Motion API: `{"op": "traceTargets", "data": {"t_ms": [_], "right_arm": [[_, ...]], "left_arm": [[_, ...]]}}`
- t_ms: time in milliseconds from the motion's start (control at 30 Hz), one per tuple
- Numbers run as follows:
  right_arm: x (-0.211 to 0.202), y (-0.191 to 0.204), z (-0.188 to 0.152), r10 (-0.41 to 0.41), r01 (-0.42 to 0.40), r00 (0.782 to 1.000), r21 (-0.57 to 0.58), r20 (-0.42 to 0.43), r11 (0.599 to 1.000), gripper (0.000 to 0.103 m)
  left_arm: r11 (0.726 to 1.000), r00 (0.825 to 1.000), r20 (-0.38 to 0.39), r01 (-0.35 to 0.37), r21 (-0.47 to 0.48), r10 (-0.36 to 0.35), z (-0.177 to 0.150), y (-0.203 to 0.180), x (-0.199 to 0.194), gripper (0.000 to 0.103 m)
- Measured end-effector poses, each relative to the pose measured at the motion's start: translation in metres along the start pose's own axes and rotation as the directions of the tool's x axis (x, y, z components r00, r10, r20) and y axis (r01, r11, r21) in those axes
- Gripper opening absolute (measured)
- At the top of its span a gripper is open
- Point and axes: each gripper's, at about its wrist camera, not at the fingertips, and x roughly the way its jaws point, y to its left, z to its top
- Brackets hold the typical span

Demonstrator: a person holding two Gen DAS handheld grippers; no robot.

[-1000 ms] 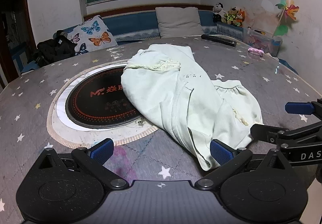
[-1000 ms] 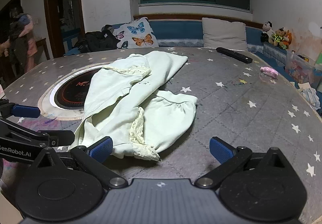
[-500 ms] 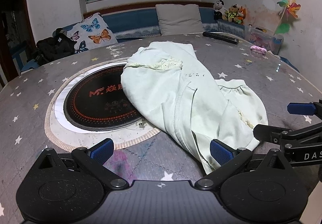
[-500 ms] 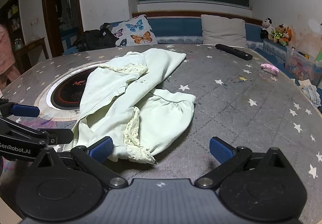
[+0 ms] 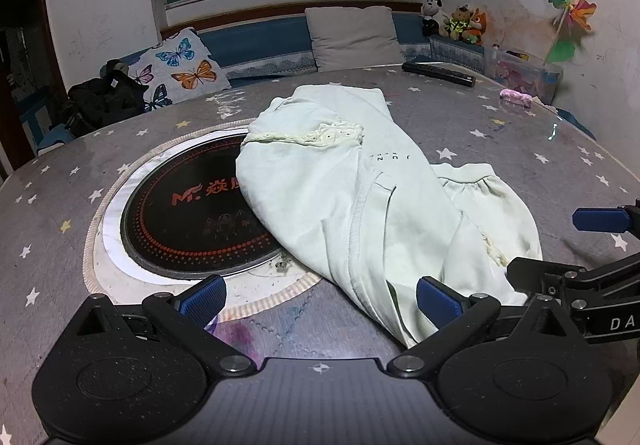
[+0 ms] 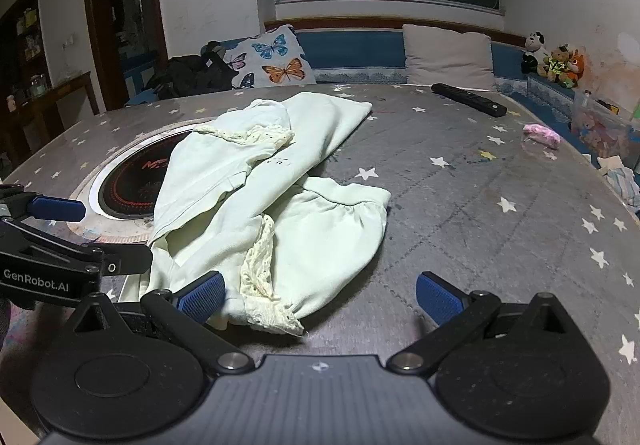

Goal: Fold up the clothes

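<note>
Left wrist view first: the pale green garment (image 5: 360, 205) lies crumpled across the middle of the frame on the star-print table (image 5: 520, 133), its left edge draped over the round black hotplate (image 5: 188, 221) at centre left. The left gripper (image 5: 318, 297) sits low at the bottom, jaws spread wide, nothing between them; its right-hand blue pad (image 5: 438, 303) is just at the garment's near hem. At the right edge the right gripper (image 5: 580, 245) pokes in, jaws apart as well, beside the lace-trimmed sleeve.

Over to the right wrist view: the garment (image 6: 280, 197) fills centre and lower left, a lace cuff (image 6: 264, 301) bunched right in front of the right gripper (image 6: 320, 295), which is released, its left pad (image 6: 202, 295) touching the cloth edge. The left gripper (image 6: 76, 233) shows at the left edge, also released. A remote (image 6: 468, 99) lies well apart in the upper right.

My read: this is the approach, no fold made yet. Next call is for each gripper to pinch a near corner of the hem and spread the heap flat. The bunched sleeve could drag along.
</note>
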Motion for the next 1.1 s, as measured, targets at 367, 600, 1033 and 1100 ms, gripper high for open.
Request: {"op": "traceTargets", "data": {"t_ms": [367, 600, 1033, 1100], "right_arm": [[0.012, -0.006, 0.009, 0.016, -0.016, 1.0, 0.004, -0.018, 1.0, 0.096], [0.02, -0.016, 0.016, 0.022, -0.021, 0.999, 0.014, -0.03, 1.0, 0.089], [0.045, -0.042, 0.032, 0.025, -0.022, 0.998, 0.048, -0.06, 0.999, 0.076], [0.048, -0.046, 0.034, 0.026, -0.022, 0.998, 0.054, -0.066, 0.998, 0.075]], "left_arm": [[0.999, 0.999, 0.031, 0.02, 0.039, -0.022, 0.033, -0.004, 0.012, 0.085], [0.996, 0.997, 0.036, 0.06, 0.059, -0.062, 0.065, -0.012, 0.037, 0.069], [0.988, 0.985, -0.086, 0.154, 0.012, -0.153, 0.095, -0.011, 0.107, 0.034], [0.985, 0.981, -0.098, 0.17, 0.002, -0.169, 0.095, -0.008, 0.112, 0.024]]}}
